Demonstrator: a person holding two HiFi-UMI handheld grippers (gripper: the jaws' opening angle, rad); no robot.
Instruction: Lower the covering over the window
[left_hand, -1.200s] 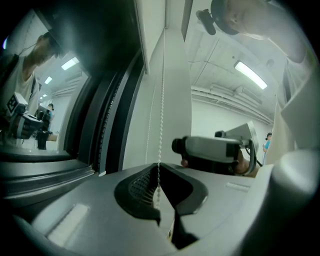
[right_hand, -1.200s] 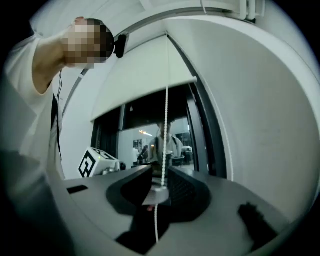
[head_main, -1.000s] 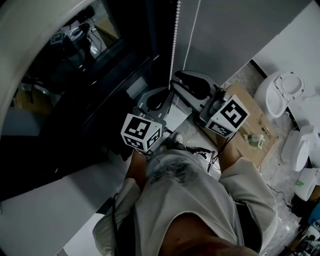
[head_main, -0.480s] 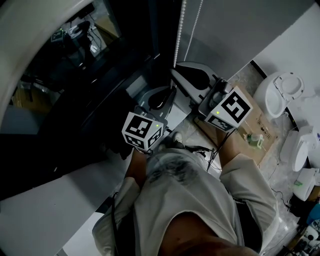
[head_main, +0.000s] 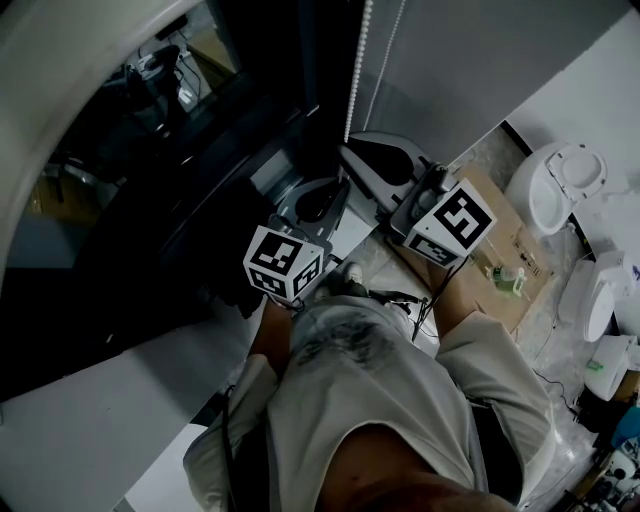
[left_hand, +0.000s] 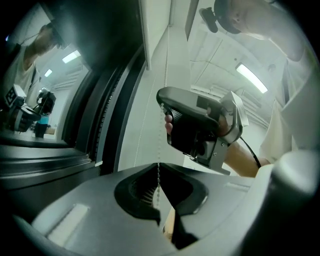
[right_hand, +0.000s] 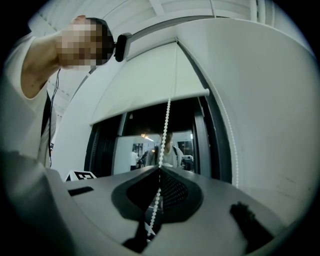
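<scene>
A white bead chain hangs beside the dark window. In the right gripper view the chain runs up to the white roller blind, whose bottom bar covers only the top of the glass. My right gripper is shut on the chain, and the head view shows this gripper as the higher one. Just below it, my left gripper is shut on the same chain, its jaws meeting around the beads. A second strand hangs free along the wall.
A dark window frame stands left of the grippers. On the floor to the right lie a cardboard box with a small green bottle on it and white fixtures. The right gripper fills the middle of the left gripper view.
The right gripper has shifted slightly up and to the left along the chain. The left gripper has hardly moved. Both stay shut on the chain.
</scene>
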